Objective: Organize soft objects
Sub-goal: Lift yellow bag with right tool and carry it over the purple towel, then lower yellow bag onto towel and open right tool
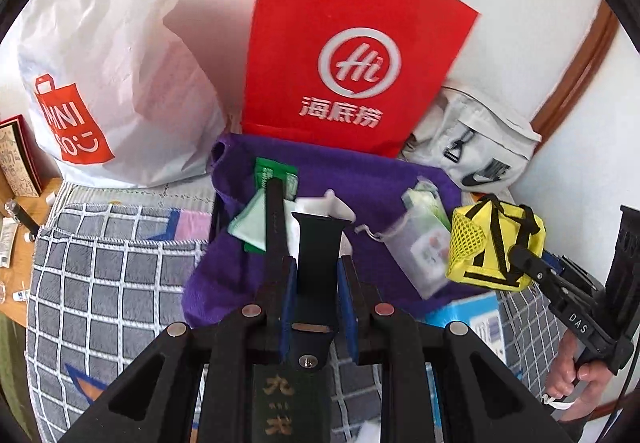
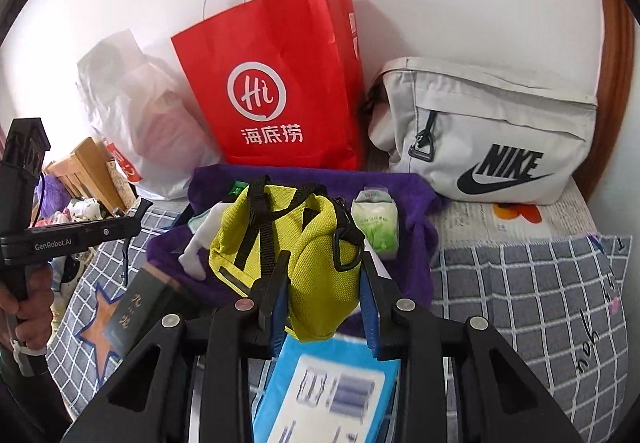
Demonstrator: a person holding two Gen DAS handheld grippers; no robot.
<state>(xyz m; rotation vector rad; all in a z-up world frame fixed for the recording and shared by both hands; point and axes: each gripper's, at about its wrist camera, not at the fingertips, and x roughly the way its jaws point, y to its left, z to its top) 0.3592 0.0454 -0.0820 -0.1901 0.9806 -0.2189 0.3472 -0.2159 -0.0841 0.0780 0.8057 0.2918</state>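
Note:
My left gripper (image 1: 316, 275) is shut on a dark green pouch with gold characters (image 1: 316, 243) and holds it above a purple cloth bin (image 1: 360, 175) on the bed. In the bin lie green and white packets (image 1: 276, 179) and a clear drawstring packet (image 1: 424, 243). My right gripper (image 2: 324, 279) is shut on a small yellow mesh bag with black straps (image 2: 316, 255), also held over the purple bin (image 2: 412, 203). The yellow bag also shows at the right in the left wrist view (image 1: 492, 247). The dark pouch shows low left in the right wrist view (image 2: 140, 307).
A red paper bag (image 1: 352, 43) and a white Miniso plastic bag (image 1: 112, 83) stand against the wall behind the bin. A grey Nike pouch (image 2: 488, 135) lies at the back right. A blue box (image 2: 328, 391) lies on the grey checked blanket (image 2: 528, 303).

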